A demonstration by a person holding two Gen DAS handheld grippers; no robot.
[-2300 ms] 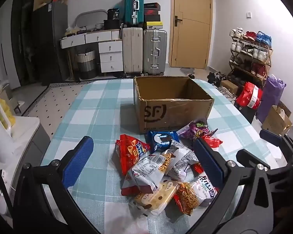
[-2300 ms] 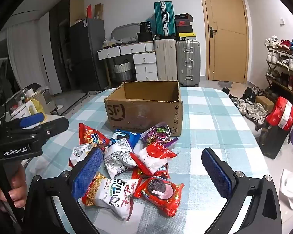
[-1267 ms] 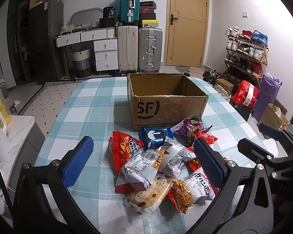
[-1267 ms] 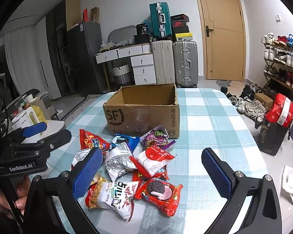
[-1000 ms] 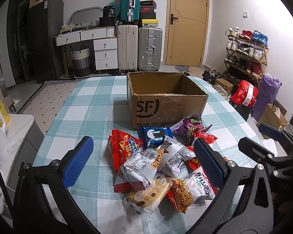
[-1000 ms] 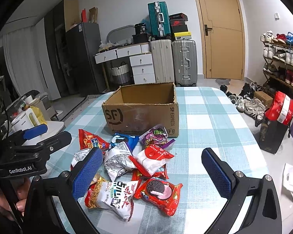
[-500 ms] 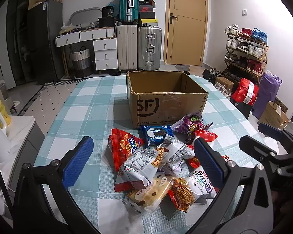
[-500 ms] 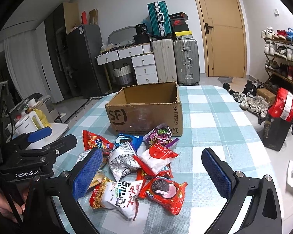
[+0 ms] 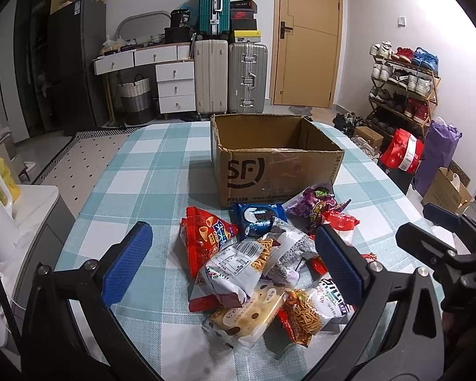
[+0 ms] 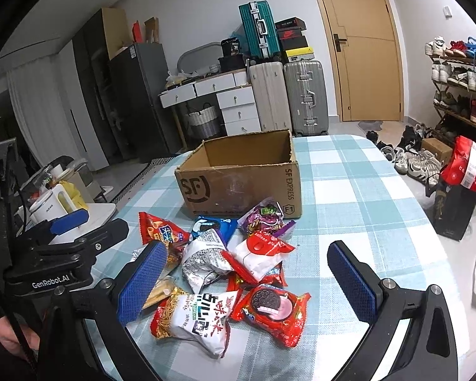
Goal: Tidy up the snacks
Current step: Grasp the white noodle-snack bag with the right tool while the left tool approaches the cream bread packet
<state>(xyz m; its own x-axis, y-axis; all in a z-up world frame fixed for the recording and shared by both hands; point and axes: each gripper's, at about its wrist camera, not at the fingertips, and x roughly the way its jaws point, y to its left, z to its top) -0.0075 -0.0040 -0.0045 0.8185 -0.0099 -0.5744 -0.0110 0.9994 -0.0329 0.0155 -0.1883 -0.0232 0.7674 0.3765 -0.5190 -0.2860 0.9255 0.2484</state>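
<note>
Nothing is packed yet: the SF cardboard box [image 9: 277,162] stands open and looks empty at centre frame, and the snack packets lie heaped on the desk [image 9: 149,171] just below it in both views. This reads as the approach before a first pick. The left tongs [image 9: 234,263] hover spread wide over the heap, holding nothing; the right tongs [image 10: 247,279] are likewise wide apart and empty, low in their frame.

For the next move, I judge that one pair must drop onto a packet lying free at the heap's edge. The red Oreo packet [image 10: 271,312] lies at the lower middle of the right view, only its upper edge touching the pile, and looks easiest. The noodle-snack bag [image 10: 195,320] just left of it is also on top. The blue Oreo pack [image 9: 257,219] and purple candy bag [image 9: 314,203] sit nearest the box. The crinkly bags will likely slide and deform, so a pinch on a sealed edge seems wise.

The desk carries a teal-and-white checked cloth. Behind, at upper centre, stand suitcases [image 9: 230,73] and a white drawer unit [image 9: 174,85]; a wooden door [image 9: 307,38] is upper right, a shoe rack [image 9: 403,89] at the right edge, and a white kettle [image 10: 55,206] at the left.
</note>
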